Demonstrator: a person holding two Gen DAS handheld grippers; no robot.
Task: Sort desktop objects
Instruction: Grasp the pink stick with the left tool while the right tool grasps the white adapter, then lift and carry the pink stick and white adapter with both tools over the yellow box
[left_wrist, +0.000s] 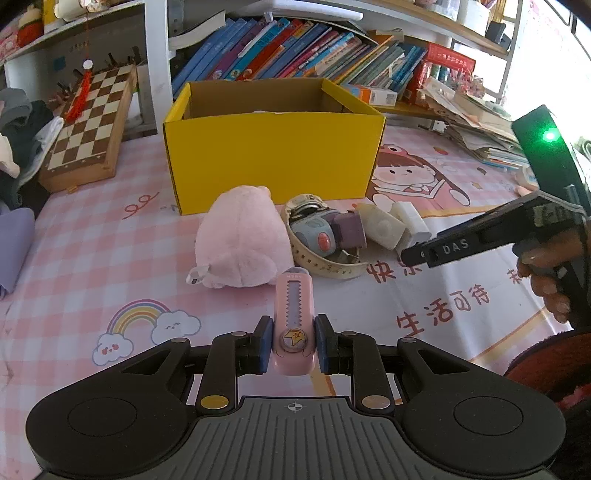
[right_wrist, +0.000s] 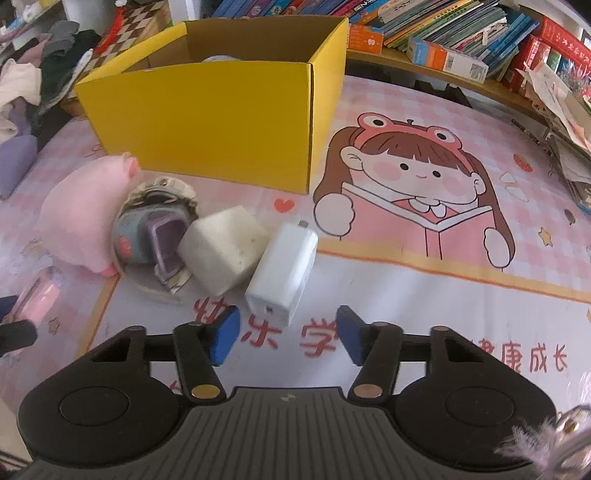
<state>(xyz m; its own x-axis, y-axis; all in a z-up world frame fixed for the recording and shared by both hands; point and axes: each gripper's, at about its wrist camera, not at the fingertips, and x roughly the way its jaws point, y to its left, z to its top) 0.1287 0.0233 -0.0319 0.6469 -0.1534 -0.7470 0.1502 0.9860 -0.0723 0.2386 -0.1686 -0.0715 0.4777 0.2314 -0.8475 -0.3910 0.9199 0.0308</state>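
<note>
Pink cutter (left_wrist: 294, 325): pinched in left claw (left_wrist: 293, 345), ready for box (left_wrist: 271, 155).
Right claw (right_wrist: 287, 335): spread, empty, near charger (right_wrist: 282, 273).

**Pinks, yellow and blue pads**

My left tool (left_wrist: 293, 343) is black with dark blue pads (left_wrist: 266, 341), and the utility knife (left_wrist: 294, 325) between them is pale pink with a lilac slider track and a gold star on its round button. My right tool (right_wrist: 284, 334) is black too, its pads (right_wrist: 225, 334) a brighter blue. The box (left_wrist: 273, 155) is bright yellow outside, plain brown cardboard inside. The plush toy (left_wrist: 240, 240) is soft pink. The charger (right_wrist: 282, 271) is white, the block (right_wrist: 223, 249) beside it off-white with speckles. The worktop (left_wrist: 92, 240) cover is pink-and-white check, printed with a rainbow, clouds, red characters and a cartoon girl in a pink frog hat. The chessboard (left_wrist: 92, 122) is brown and cream squares.
</note>
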